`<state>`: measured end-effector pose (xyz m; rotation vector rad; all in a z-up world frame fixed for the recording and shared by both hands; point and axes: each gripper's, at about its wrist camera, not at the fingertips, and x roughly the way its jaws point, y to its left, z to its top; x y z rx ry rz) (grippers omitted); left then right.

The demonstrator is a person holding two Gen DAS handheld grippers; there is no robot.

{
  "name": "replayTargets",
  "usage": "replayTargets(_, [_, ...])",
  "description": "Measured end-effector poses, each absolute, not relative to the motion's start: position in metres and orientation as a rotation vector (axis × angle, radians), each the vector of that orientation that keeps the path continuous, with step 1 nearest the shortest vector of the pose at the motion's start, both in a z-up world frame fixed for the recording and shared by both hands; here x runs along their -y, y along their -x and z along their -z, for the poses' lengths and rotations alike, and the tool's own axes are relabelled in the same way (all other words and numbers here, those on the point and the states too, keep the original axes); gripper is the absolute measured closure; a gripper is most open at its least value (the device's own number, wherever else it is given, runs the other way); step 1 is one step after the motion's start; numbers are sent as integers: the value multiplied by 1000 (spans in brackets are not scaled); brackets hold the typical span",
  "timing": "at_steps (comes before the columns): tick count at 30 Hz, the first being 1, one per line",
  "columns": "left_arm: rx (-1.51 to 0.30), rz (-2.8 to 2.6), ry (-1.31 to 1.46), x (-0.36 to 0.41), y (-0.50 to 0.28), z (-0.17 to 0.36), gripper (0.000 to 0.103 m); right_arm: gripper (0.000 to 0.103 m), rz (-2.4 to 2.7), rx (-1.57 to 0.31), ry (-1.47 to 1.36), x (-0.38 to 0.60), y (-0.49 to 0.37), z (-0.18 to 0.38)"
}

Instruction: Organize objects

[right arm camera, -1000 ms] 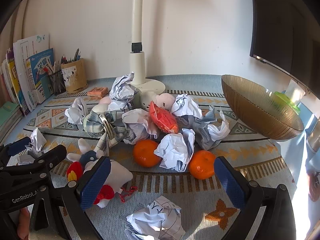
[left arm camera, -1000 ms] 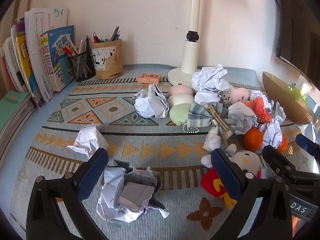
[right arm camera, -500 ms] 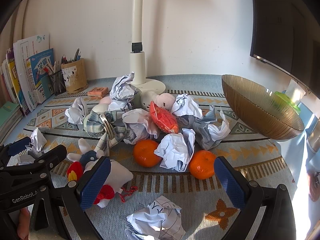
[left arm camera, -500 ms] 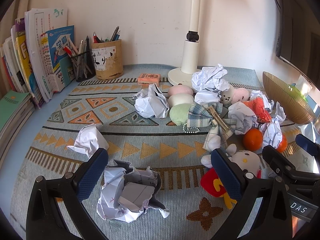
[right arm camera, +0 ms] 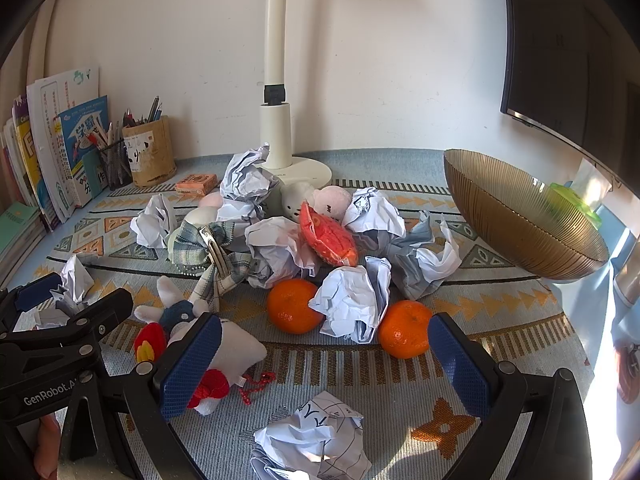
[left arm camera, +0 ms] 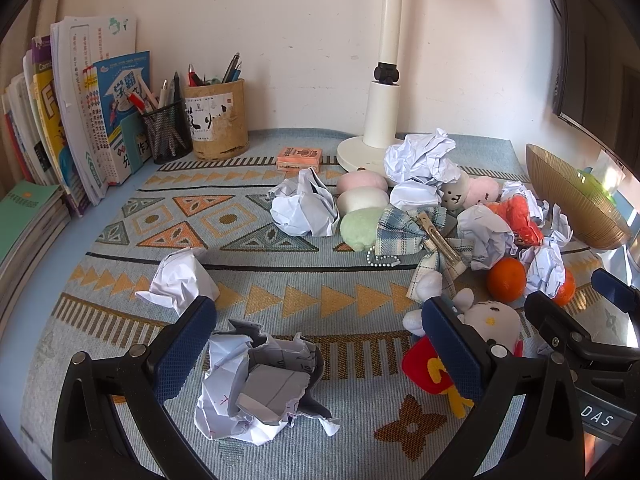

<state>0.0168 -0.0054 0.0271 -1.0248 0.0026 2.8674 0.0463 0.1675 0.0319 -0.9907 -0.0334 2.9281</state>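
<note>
- Far off to the left of the left tool [left arm camera: 320, 344], books [left arm camera: 60, 128] and two pen holders [left arm camera: 192, 120] stood against the wall, well apart from the clutter.
- Between the left tool's wide-open, empty jaws lay a crumpled paper ball [left arm camera: 256, 388] on the counter [left arm camera: 120, 208]; another paper wad [left arm camera: 180, 278] sat just ahead of its left finger. Such paper would probably be very light and springy, so closing across the widest part of the ball should hold it.
- Just behind the left tool's right finger sat a white plush cat [left arm camera: 488, 320], soft and squashy by its look, best pinched at the body.
- Ahead of the right tool [right arm camera: 324, 354], which also stood wide open and held nothing, two oranges [right arm camera: 292, 306] flanked a paper wad [right arm camera: 352, 300], touching it. The fruit would likely be firmer, heavier and prone to roll, so a grip across the middle would suit.
- Below that tool's jaws lay a further crumpled sheet [right arm camera: 316, 440].
- Far to its right a ribbed golden bowl [right arm camera: 516, 216] stood tilted, probably where the fruit belongs.
</note>
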Motion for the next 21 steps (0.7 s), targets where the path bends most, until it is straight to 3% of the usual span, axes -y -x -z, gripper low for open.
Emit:
replayTargets(10, [29, -2889, 1014, 9, -19, -28, 1, 0, -2931, 25, 978, -168, -48, -32])
replayTargets(14, [44, -3127, 991, 23, -34, -37, 1, 0, -3028, -150, 727, -188, -78, -52])
replayTargets(18, [249, -3042, 953, 63, -62, -42, 1, 0, -3125, -287, 849, -199, -72, -48])
replayTargets(21, [312, -2985, 1015, 96, -69, -46, 1, 0, -3189, -206, 882, -184, -72, -47])
